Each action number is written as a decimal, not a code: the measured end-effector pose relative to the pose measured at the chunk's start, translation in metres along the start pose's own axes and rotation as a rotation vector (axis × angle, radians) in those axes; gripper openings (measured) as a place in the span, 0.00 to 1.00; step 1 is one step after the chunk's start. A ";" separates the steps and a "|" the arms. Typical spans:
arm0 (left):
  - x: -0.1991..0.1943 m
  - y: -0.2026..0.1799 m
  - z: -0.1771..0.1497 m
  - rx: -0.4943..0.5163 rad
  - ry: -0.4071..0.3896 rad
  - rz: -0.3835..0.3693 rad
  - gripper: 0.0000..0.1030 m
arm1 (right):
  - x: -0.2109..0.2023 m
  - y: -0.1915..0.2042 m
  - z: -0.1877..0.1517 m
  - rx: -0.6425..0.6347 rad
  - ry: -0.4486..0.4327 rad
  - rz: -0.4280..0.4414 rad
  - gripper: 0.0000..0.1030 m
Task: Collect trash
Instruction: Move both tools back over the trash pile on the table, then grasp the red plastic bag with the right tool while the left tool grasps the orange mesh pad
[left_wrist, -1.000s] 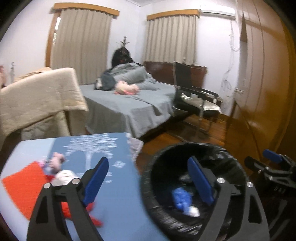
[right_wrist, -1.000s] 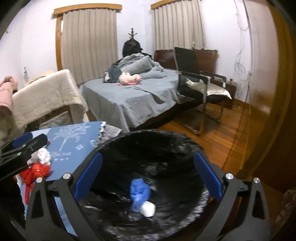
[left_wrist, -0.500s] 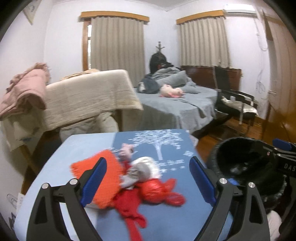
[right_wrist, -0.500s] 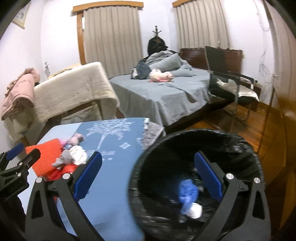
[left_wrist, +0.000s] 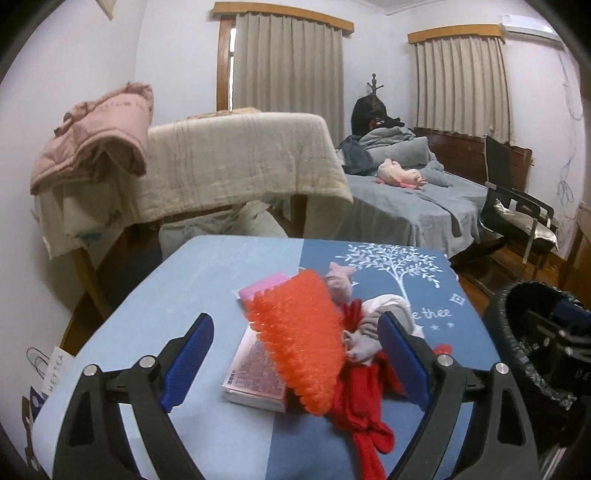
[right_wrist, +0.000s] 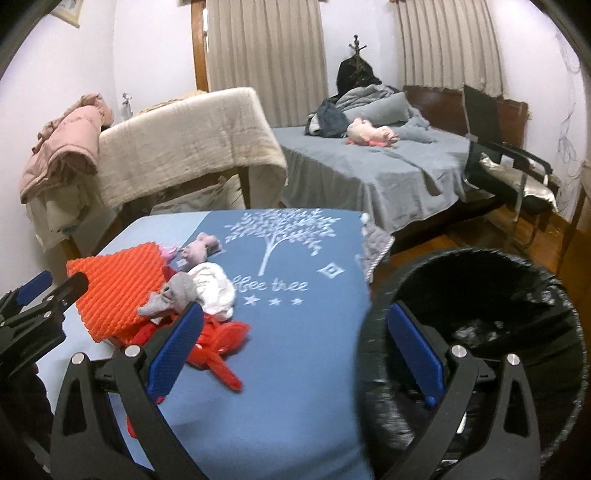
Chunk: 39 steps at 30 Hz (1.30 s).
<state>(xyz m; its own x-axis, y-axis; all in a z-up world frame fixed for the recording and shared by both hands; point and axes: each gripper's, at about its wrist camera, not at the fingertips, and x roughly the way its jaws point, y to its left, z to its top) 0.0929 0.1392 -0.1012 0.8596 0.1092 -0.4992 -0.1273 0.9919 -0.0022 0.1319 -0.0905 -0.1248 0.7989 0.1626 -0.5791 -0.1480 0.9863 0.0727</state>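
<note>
A pile of trash lies on the blue table (left_wrist: 207, 280): an orange ridged foam sheet (left_wrist: 303, 332), a flat printed box (left_wrist: 255, 373) under it, crumpled grey and white tissue (left_wrist: 373, 325) and red plastic scraps (left_wrist: 365, 413). My left gripper (left_wrist: 295, 362) is open and empty, its jaws on either side of the pile, just short of it. My right gripper (right_wrist: 291, 350) is open and empty, over the table edge beside the black-lined trash bin (right_wrist: 491, 306). The pile also shows in the right wrist view, with the foam sheet (right_wrist: 118, 291) at the left.
The bin (left_wrist: 535, 332) stands at the table's right edge. A cloth-draped table (left_wrist: 236, 162) with a pink jacket (left_wrist: 99, 136) stands behind. A grey bed (right_wrist: 369, 173) and a black chair (right_wrist: 506, 162) are farther back on a wooden floor.
Both grippers have swung left from over the bin toward the table. The left gripper now faces the trash pile and has come closer to it. Both stay open.
</note>
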 end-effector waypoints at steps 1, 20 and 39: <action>0.006 0.003 -0.001 -0.011 0.015 -0.006 0.82 | 0.004 0.004 -0.002 -0.004 0.008 0.004 0.94; 0.045 0.016 -0.018 -0.051 0.134 -0.112 0.34 | 0.070 0.059 -0.021 -0.093 0.147 0.097 0.93; 0.031 0.009 -0.008 -0.050 0.102 -0.161 0.22 | 0.066 0.075 -0.016 -0.151 0.203 0.243 0.28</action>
<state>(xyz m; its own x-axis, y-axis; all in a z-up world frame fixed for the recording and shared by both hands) 0.1143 0.1506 -0.1239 0.8163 -0.0602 -0.5745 -0.0189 0.9912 -0.1308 0.1640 -0.0059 -0.1701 0.5993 0.3687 -0.7105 -0.4164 0.9017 0.1166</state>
